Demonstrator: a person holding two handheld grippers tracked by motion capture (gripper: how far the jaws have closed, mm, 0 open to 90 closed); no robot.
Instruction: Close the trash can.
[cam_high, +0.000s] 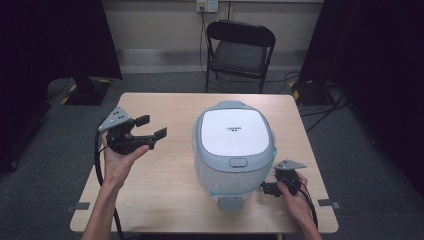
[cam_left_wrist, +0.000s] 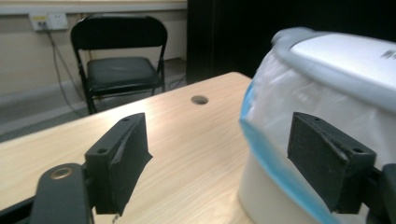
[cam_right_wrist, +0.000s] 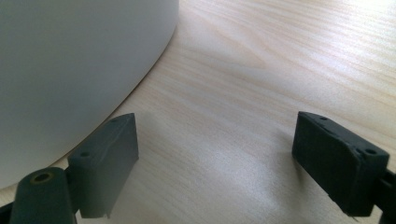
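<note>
Both black grippers, left gripper (cam_high: 152, 127) and right gripper (cam_high: 270, 188), gape beside the rounded, glossy (film-wrapped) rice cooker (cam_high: 233, 145).

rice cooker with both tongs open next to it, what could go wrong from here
1. The rice cooker has a smooth, rounded white wall. The right tongs, open and low beside its base, could slip off if they squeeze that curve.
2. A thin plastic film with blue edging wraps the body. The left tongs, open and apart from it, might catch the film instead of the cooker.
3. The lid is closed, so pushing from one side could slide the whole cooker across the table.
</note>
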